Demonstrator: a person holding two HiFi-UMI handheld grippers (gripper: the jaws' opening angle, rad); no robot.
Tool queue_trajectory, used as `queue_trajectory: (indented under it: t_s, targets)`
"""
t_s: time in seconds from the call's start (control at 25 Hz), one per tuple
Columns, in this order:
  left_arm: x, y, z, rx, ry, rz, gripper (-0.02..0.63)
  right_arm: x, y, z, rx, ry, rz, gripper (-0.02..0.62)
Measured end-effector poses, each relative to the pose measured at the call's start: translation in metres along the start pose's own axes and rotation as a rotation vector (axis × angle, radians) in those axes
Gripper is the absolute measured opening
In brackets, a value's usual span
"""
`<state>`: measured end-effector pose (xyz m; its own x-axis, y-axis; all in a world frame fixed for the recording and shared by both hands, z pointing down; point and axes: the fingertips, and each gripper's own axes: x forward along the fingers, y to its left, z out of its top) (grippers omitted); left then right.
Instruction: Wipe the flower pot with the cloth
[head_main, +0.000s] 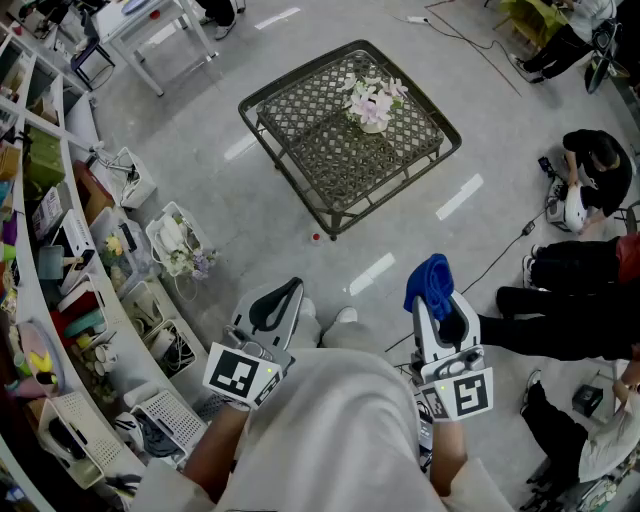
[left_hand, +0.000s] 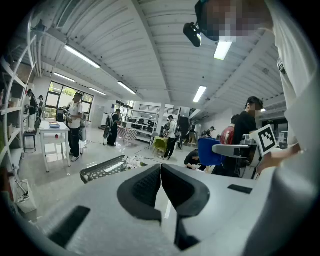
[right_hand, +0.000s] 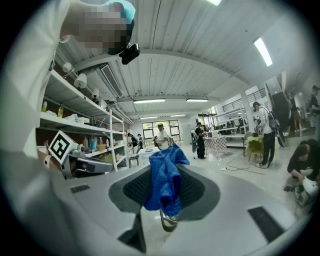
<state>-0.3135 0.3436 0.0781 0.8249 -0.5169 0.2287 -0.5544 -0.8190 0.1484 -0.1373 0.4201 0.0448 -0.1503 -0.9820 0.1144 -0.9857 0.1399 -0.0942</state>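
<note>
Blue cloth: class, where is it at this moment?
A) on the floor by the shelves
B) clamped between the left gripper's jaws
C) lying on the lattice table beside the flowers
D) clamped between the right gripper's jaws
D: the right gripper view shows the blue cloth pinched between the closed jaws of the right gripper, while the left gripper is shut with nothing in it.

Your blue cloth (head_main: 432, 282) hangs bunched, pinched in your right gripper (head_main: 440, 308). The flower pot (head_main: 371, 122), holding pale blooms, stands upright on the lattice counter (head_main: 310, 150), well apart from the cloth.
</note>
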Motion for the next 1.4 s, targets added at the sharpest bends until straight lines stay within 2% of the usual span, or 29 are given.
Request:
queue_trajectory:
  t_s: [0.12,0.36,0.48,0.8,1.12,1.4]
  targets:
    - [0.0,-0.026,0.001,0.003,0.014,0.016,0.026,-0.016,0.002,-0.001,-0.002,0.002,0.031,0.129]
    - [0.005,-0.064,0.004,0.023,0.012,0.021,0.026,-0.036,-0.017,-0.008,0.002,0.0,0.029,0.127]
    - [0.005,-0.072,0.003,0.049,0.021,0.03,0.026,-0.043,-0.025,-0.012,0.024,-0.017,0.03,0.127]
    - [0.006,-0.078,-0.008,0.043,0.05,0.039,0.026,-0.046,-0.031,-0.021,0.062,-0.022,0.044,0.141]
    - [0.043,-0.044,0.004,0.046,0.039,0.034,0.026,0.0,-0.047,-0.015,0.023,-0.024,0.039,0.128]
    - [0.103,0.036,0.026,0.031,0.026,-0.034,0.026,0.091,-0.066,0.001,-0.004,-0.004,-0.014,0.114]
